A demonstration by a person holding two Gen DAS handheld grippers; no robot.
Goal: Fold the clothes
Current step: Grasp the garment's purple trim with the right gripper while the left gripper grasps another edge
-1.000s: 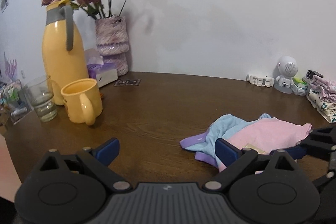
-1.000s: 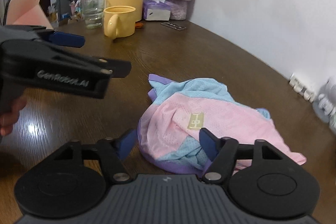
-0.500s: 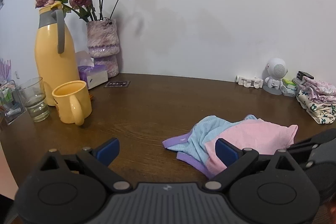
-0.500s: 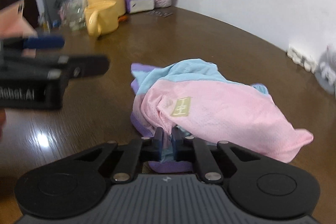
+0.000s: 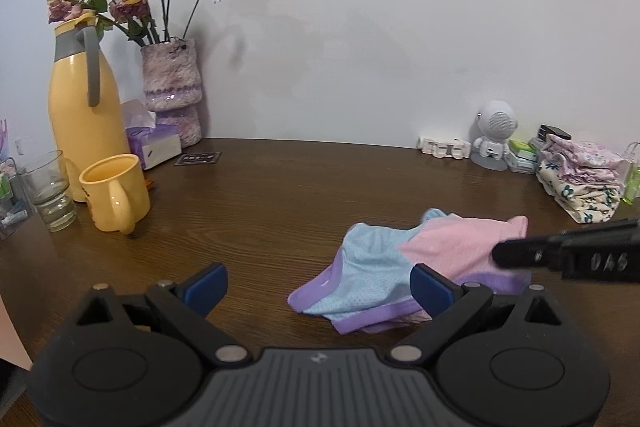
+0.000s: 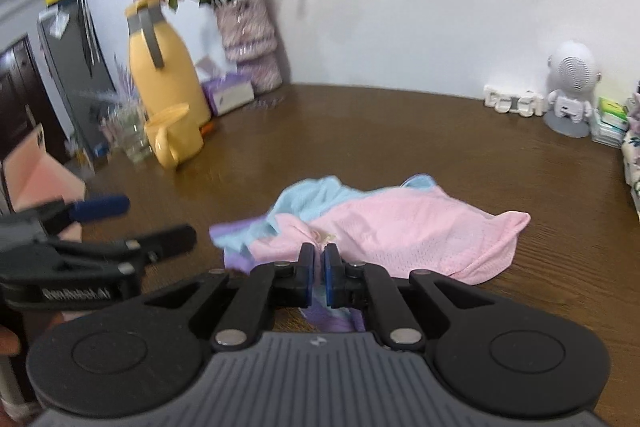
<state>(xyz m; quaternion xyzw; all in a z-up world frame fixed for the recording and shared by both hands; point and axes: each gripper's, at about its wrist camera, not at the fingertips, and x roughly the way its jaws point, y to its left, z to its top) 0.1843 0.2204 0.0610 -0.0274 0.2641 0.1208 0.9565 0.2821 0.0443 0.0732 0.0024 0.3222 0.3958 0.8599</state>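
Closest to the near edge of the counter (image 5: 280,195), the right gripper (image 6: 316,271) has its blue-padded fingers (image 6: 331,277) pinched almost together on the near hem of the garment (image 6: 404,231), a thin fold of pink and purple mesh caught between them. The left gripper (image 5: 318,283) hangs just beside it with its fingers (image 5: 206,283) spread wide and nothing between them; its right finger sits over the garment's purple edge, though I cannot tell whether it touches the cloth. Seen from the right wrist, that left gripper shows at the left, a bit of the person's hand (image 6: 8,341) wrapped round it.

The garment itself lies crumpled on the counter toward the near right, a small piece in pink, light blue and purple, with the pink part stretched out toward the right edge.

Farther back, at the left edge, stand a yellow mug (image 5: 116,193) and a clear glass (image 5: 50,189), with a tall yellow jug (image 5: 82,125) just behind them. Beyond those, against the wall, are a purple tissue box (image 5: 154,143) and a mottled vase (image 5: 172,89) of dried roses. At the far right corner a stack of folded floral clothes (image 5: 580,183) rests near a small white robot figure (image 5: 496,135).
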